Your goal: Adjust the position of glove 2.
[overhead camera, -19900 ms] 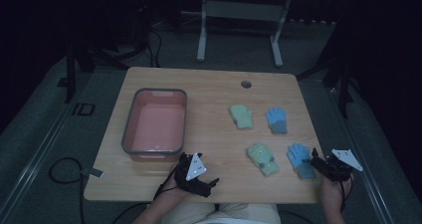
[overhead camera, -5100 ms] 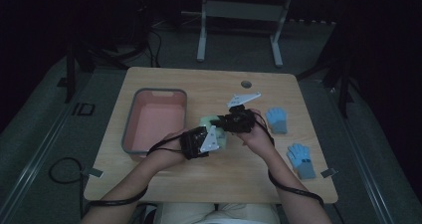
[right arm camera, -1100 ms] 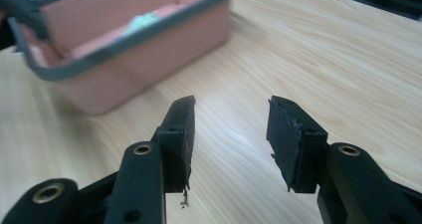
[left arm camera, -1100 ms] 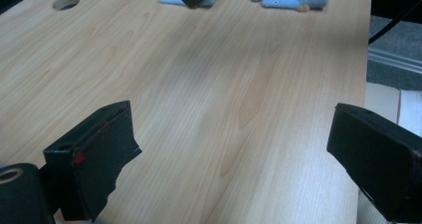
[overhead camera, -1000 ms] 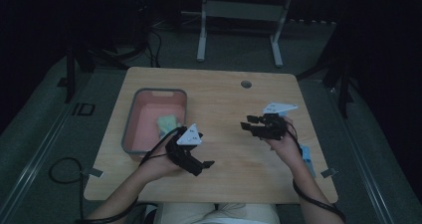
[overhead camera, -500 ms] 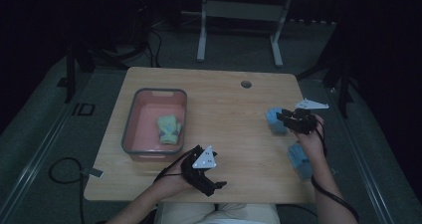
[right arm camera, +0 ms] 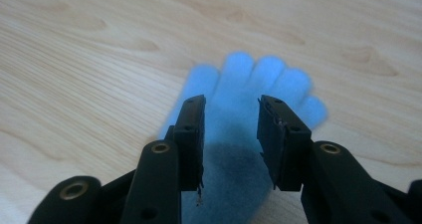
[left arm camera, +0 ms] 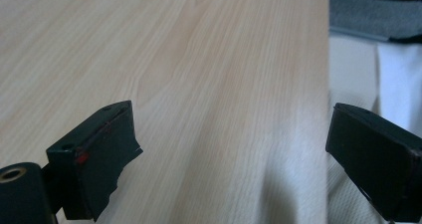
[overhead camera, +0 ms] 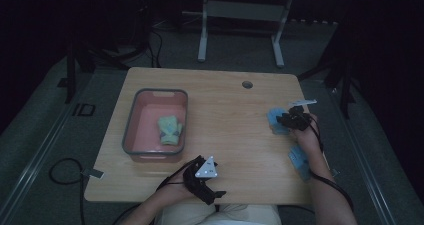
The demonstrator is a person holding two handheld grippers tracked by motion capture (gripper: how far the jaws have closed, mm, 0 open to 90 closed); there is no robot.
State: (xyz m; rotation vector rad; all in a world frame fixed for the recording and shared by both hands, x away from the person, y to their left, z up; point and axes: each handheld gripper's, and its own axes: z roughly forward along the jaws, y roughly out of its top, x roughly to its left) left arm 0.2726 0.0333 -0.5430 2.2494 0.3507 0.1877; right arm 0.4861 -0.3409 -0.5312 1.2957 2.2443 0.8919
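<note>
A blue glove (overhead camera: 273, 120) lies flat near the table's right edge. My right gripper (overhead camera: 283, 119) hangs just over it; its jaws have just been opening. In the right gripper view the glove (right arm camera: 249, 79) shows in the gap of the right gripper (right arm camera: 231, 134) and under it, and the pads do not press on it. A second blue glove (overhead camera: 300, 161) lies nearer the front, beside the right forearm. Green gloves (overhead camera: 169, 129) lie in the pink tray (overhead camera: 131, 130). My left gripper (overhead camera: 212, 196) is low at the table's front edge, wide open (left arm camera: 239, 159) over bare wood.
The wooden table (overhead camera: 225, 115) has a round cable hole (overhead camera: 247, 84) at the back. The pink tray stands at the left. White clothing (left arm camera: 378, 84) of the person shows past the front edge. Metal stand legs and cables are on the floor beyond the table.
The right hand moved right and down from the table's middle to the blue glove. The left hand drew back from the tray toward the front edge and sank.
</note>
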